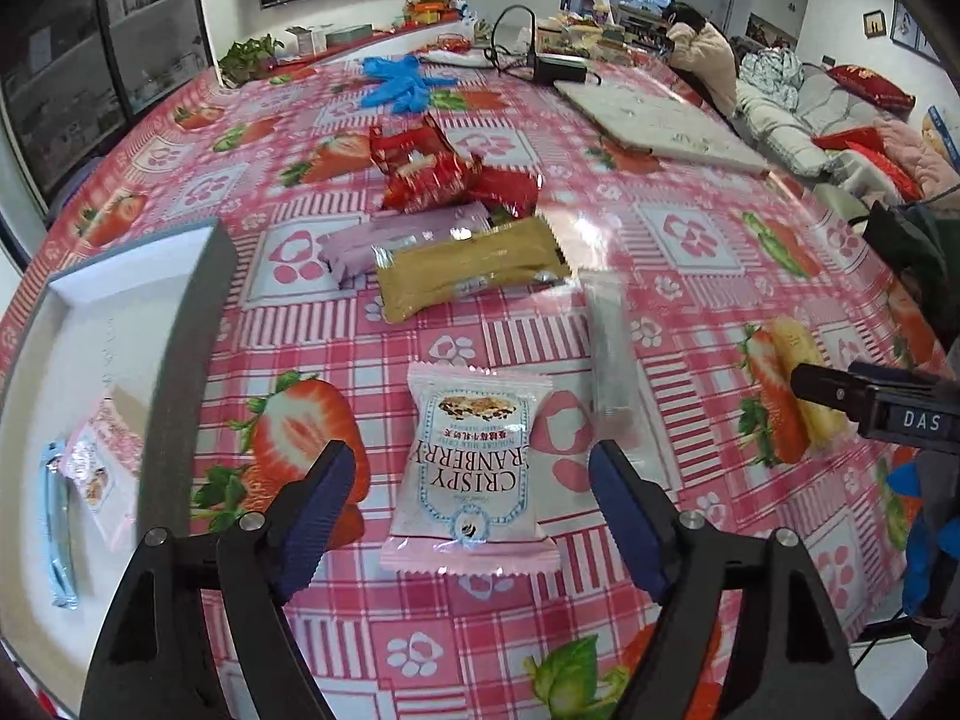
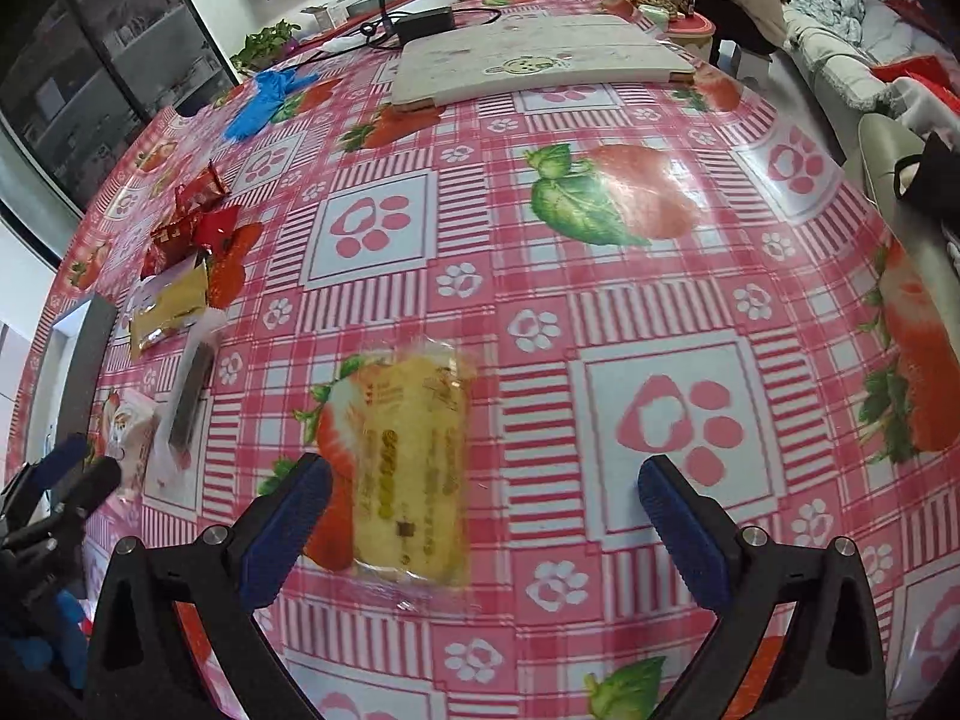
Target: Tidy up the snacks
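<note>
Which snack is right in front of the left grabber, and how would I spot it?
On the pink strawberry tablecloth, look between the open fingers of the left gripper. The cranberry packet lies flat there: pale pink with jagged ends, the only one with big "CRISPY CRANBERRY" lettering.

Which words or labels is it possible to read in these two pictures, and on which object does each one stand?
"CRISPY CRANBERRY": on the pink snack packet between the open left gripper fingers, seen upside down.
"DAS": on the right gripper body, in the left wrist view.
Small Chinese print on the pink packet: too small to read.
Gold print on the yellow cake wrapper: blurred.
Red candy wrappers: unreadable.
</note>
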Motion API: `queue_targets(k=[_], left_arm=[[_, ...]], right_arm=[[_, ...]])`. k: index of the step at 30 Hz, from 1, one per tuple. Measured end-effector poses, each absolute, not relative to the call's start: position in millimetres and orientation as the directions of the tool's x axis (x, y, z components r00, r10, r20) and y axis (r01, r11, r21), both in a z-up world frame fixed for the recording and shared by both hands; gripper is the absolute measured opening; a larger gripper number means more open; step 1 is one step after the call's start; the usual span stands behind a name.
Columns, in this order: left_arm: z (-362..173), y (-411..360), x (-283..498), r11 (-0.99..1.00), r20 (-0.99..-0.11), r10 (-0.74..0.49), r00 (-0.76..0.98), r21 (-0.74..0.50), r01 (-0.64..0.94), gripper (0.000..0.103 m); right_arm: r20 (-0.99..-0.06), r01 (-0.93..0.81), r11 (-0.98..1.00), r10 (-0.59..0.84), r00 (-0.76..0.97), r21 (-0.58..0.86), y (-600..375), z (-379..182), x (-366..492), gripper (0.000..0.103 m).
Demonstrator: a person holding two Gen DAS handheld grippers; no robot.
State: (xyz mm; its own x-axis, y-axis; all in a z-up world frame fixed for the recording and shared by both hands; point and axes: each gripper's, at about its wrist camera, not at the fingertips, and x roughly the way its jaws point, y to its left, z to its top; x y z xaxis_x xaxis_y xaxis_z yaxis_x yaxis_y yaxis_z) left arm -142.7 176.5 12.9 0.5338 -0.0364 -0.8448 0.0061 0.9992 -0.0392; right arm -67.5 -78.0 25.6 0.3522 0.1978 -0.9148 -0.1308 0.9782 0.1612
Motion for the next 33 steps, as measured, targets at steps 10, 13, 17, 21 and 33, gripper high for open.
queue_targets(k=[10, 13, 17, 21, 33], left_arm=[[-6.2, 164.9, -146.4, 0.998, -0.811, -0.046, 0.583, -0.009, 0.067, 0.103], [-6.5, 165.5, -146.7, 0.998, -0.808, -0.045, 0.587, -0.011, 0.061, 0.103], [-6.3, 164.9, -147.3, 0.998, -0.807, -0.042, 0.589, -0.009, 0.058, 0.103], [-6.4, 164.6, -147.6, 0.998, -0.807, -0.041, 0.589, -0.008, 0.057, 0.103], [-6.2, 165.3, -147.7, 0.998, -0.807, -0.041, 0.589, -0.009, 0.058, 0.103]], right_arm=[[-0.849, -0.17, 0.985, 0.096, 0.52, 0.007, -46.7, 12.2, -88.0, 0.103], [-0.847, -0.17, 0.985, 0.095, 0.523, 0.006, -47.6, 13.1, -91.3, 0.103], [-0.845, -0.169, 0.986, 0.096, 0.525, 0.007, -46.5, 12.7, -91.0, 0.103], [-0.845, -0.169, 0.986, 0.096, 0.526, 0.007, -46.7, 12.3, -91.0, 0.103], [-0.844, -0.168, 0.986, 0.095, 0.527, 0.006, -46.8, 13.2, -90.2, 0.103]])
